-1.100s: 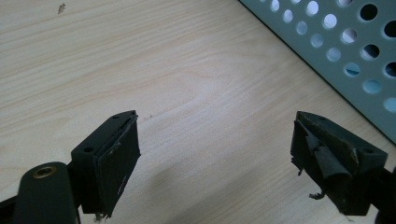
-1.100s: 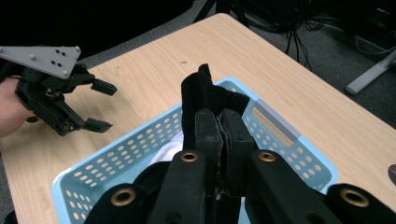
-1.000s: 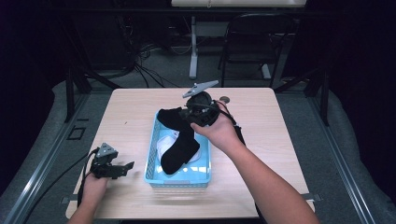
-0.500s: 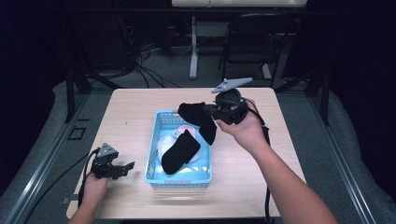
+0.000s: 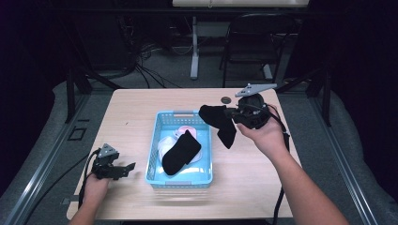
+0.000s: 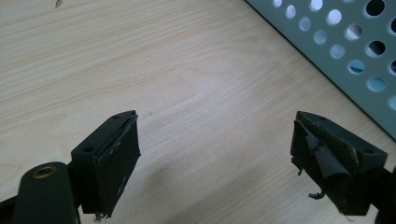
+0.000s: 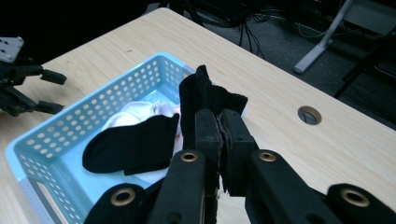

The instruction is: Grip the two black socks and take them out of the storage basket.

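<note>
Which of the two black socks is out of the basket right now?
The black sock clamped in the right gripper, hanging over the table; the other black sock lies in the blue basket.

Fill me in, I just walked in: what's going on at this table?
A person is sorting socks with two handheld grippers. The right gripper is shut on a black sock, holding it in the air just right of the blue basket. Another black sock lies in the basket on light-coloured ones. The left gripper rests open on the table.

A dim lab or studio: cables (image 5: 150,75) snake over grey carpet beyond the right claw (image 5: 231,112), a folding chair (image 5: 248,42) behind the surface (image 5: 131,112).
</note>
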Available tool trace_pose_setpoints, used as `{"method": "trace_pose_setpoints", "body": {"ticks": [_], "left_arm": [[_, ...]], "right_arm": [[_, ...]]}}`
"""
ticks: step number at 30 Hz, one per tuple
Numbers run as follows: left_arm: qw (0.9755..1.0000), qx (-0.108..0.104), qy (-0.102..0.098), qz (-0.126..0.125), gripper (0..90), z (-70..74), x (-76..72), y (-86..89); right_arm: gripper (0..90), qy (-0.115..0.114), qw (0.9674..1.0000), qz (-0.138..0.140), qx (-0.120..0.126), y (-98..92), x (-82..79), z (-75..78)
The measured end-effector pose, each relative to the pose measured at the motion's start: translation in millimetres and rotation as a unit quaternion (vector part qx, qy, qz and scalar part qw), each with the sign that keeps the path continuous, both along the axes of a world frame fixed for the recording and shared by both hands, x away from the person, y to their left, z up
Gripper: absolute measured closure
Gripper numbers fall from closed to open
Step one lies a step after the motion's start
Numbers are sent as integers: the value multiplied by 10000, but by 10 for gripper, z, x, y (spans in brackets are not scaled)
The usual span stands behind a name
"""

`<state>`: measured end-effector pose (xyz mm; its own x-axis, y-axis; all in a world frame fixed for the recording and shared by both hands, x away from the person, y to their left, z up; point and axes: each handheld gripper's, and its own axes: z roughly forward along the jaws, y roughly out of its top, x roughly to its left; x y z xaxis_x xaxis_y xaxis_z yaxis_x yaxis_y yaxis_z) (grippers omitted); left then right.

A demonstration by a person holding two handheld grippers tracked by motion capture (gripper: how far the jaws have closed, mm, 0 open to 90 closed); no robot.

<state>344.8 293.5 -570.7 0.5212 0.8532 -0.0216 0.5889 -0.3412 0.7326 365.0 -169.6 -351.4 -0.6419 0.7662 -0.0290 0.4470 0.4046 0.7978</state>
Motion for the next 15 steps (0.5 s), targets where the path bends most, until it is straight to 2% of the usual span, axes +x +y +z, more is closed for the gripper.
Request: {"method": "trace_pose_setpoints", "body": {"ticks": [8, 11, 15], "left_arm": [[10000, 4, 4, 12, 156, 5, -14, 15], [10000, 16, 10, 6, 156, -1, -6, 4], [10000, 51, 34, -29, 156, -1, -5, -2]], "right_arm": [[872, 106, 9999, -123, -53, -122, -48, -217], [872, 200, 9996, -203, 25, -191, -69, -355], [872, 289, 9992, -285, 61, -265, -85, -443]]}}
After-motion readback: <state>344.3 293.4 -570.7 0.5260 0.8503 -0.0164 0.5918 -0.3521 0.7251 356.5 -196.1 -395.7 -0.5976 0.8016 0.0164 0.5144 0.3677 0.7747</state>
